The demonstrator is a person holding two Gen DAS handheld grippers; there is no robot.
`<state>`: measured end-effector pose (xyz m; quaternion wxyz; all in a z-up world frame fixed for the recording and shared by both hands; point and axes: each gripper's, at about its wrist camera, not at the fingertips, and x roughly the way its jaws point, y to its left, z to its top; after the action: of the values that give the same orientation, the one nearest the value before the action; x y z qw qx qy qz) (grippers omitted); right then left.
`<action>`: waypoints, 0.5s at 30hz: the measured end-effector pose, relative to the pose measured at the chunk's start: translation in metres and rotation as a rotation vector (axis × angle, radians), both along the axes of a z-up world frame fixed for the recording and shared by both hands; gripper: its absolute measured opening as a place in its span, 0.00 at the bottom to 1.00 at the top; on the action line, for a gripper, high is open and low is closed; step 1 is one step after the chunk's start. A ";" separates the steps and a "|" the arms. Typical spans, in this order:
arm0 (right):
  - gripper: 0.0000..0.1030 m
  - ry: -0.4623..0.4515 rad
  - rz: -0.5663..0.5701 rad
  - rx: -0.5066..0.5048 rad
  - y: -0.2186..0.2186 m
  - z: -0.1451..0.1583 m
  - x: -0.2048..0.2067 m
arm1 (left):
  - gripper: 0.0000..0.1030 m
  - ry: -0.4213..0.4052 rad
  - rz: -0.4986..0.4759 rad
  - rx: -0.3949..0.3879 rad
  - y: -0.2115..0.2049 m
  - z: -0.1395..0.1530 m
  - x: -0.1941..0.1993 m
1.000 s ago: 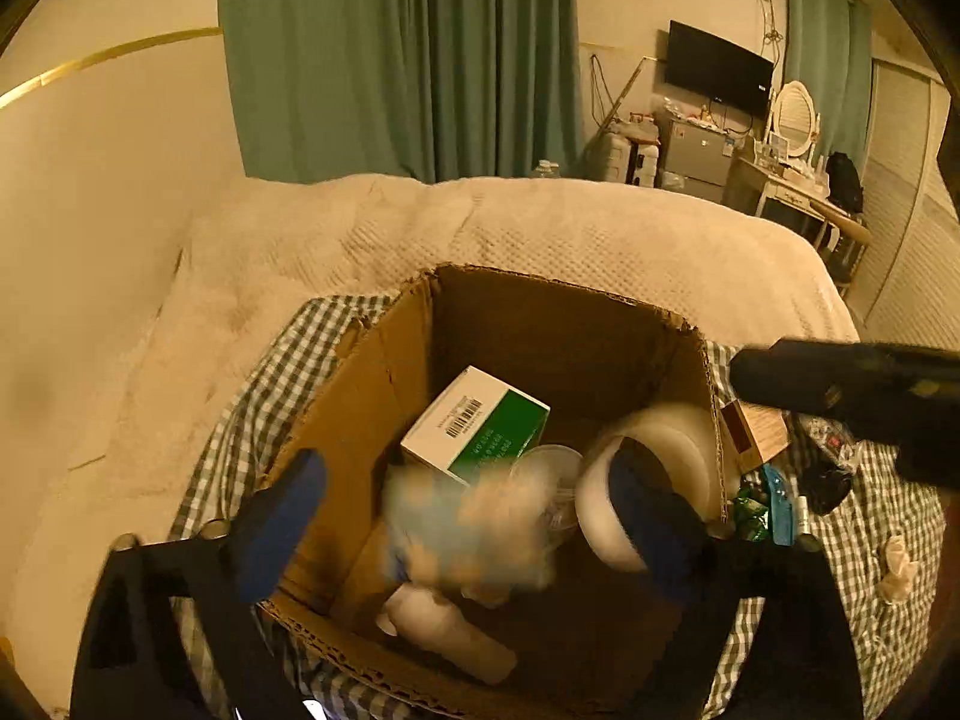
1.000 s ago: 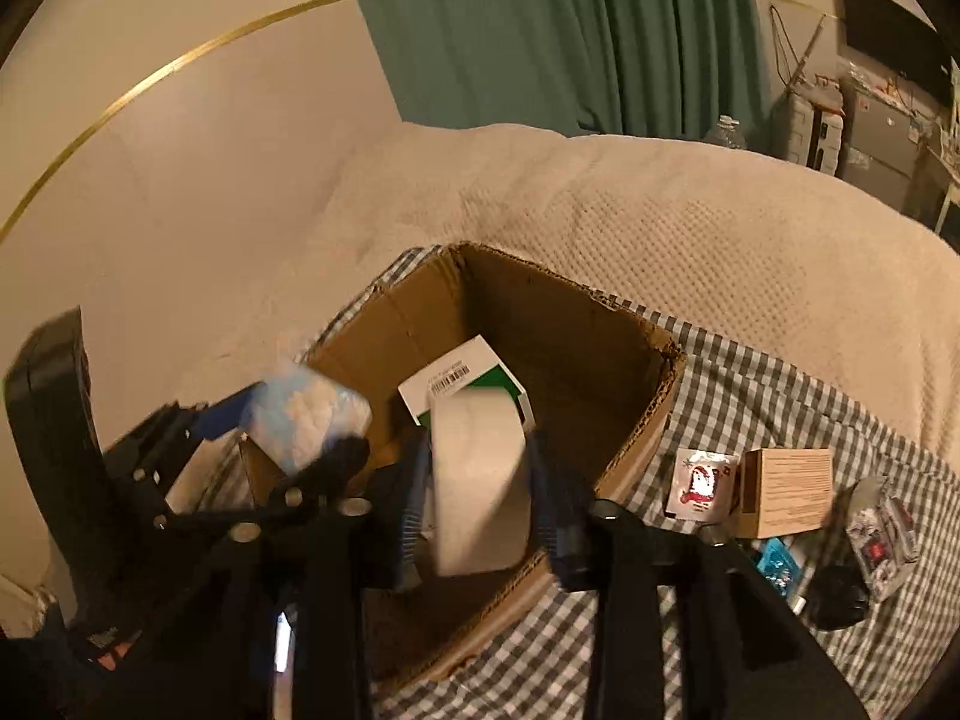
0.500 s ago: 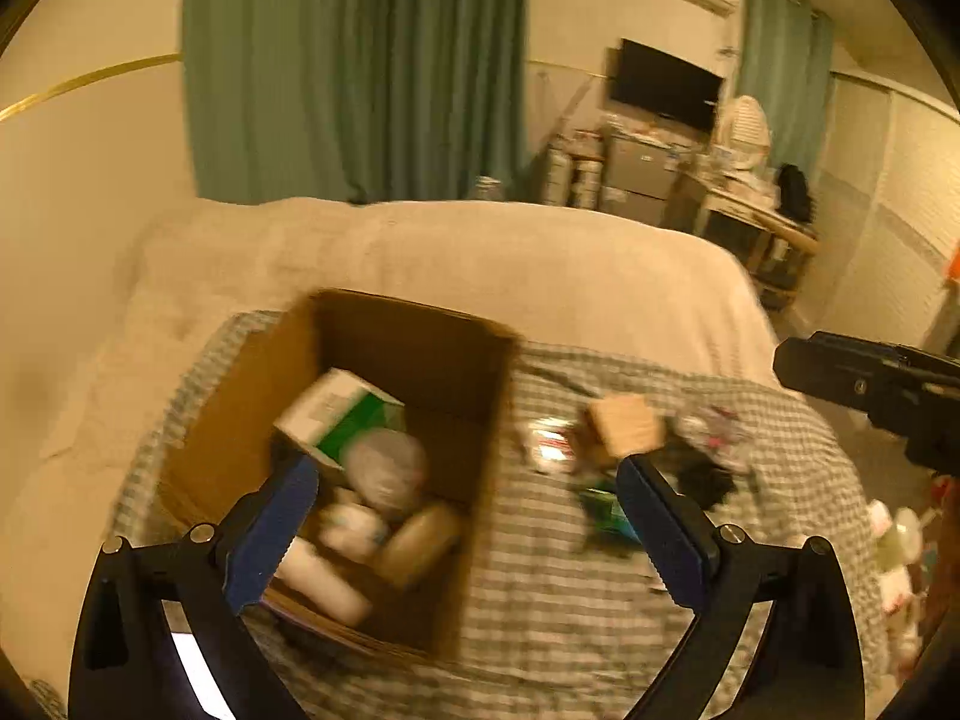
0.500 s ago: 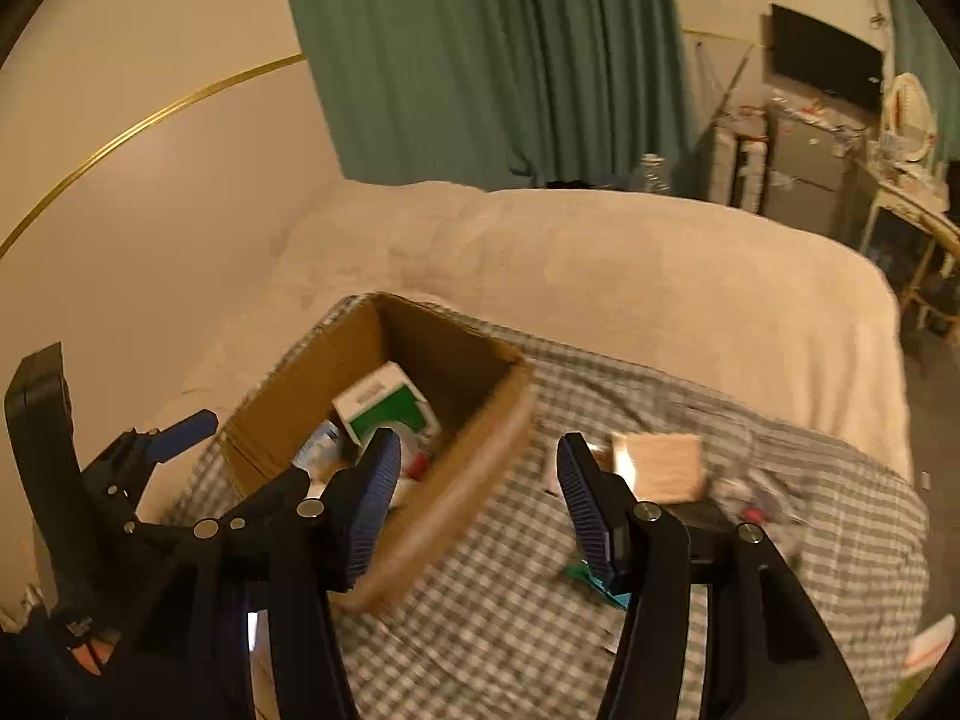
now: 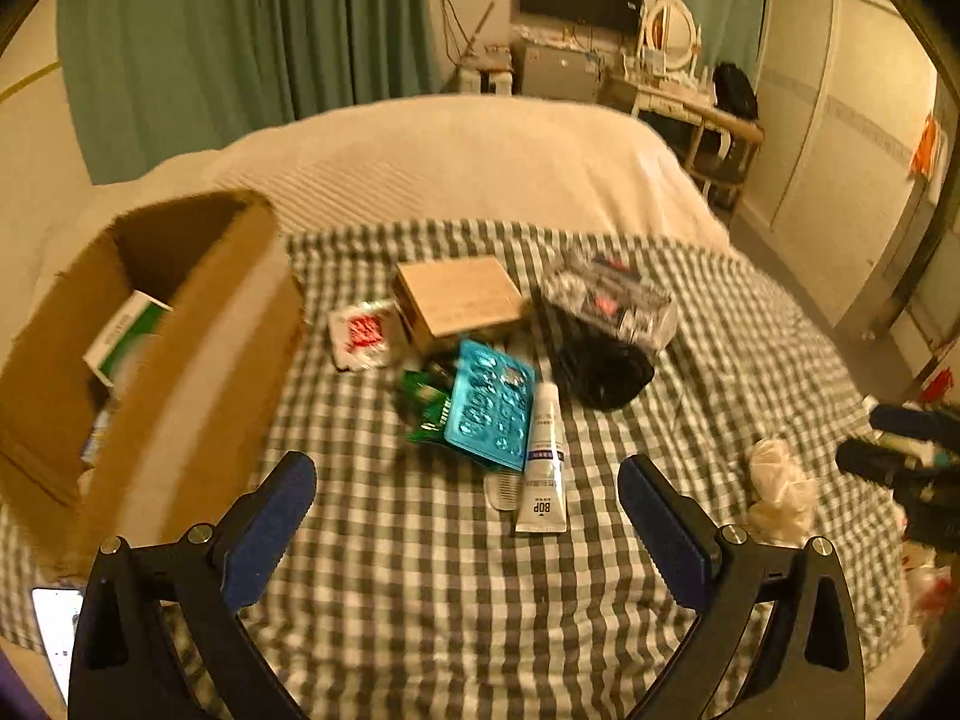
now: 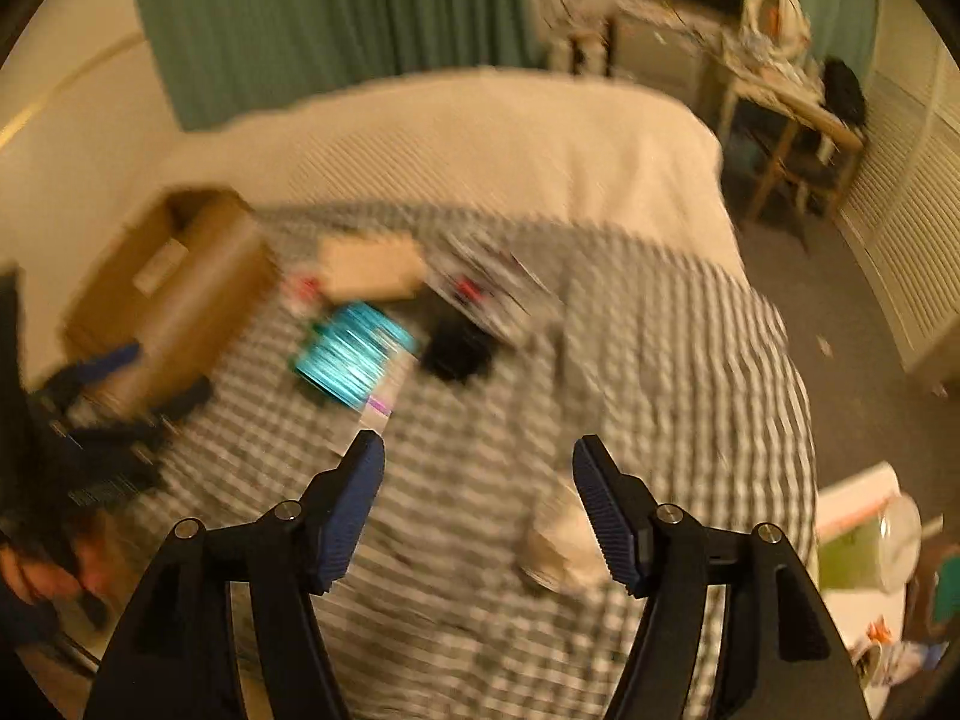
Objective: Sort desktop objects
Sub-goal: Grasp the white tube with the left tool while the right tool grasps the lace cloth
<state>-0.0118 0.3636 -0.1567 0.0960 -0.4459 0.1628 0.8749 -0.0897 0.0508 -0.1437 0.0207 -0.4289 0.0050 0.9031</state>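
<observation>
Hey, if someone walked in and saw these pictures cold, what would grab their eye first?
Probably the shiny turquoise blister pack, mid-cloth in a small heap, overlapping a white tube. Next, the open cardboard box at the left edge of the checked cloth. Low in front, the left hand-held gripper hangs open and empty above the cloth.

Green-and-white checked cloth (image 5: 420, 570) — brown box (image 5: 198, 330), teal blister pack (image 5: 492, 414).
</observation>
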 end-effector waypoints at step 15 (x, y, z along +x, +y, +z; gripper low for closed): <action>0.65 -0.228 -0.040 -0.037 0.046 -0.139 -0.017 | 1.00 -0.152 -0.087 0.018 0.050 -0.099 -0.046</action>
<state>-0.0283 0.4100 -0.2961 0.1230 -0.5407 0.1755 0.8134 -0.1358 0.1007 -0.2429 0.0641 -0.4952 0.0137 0.8663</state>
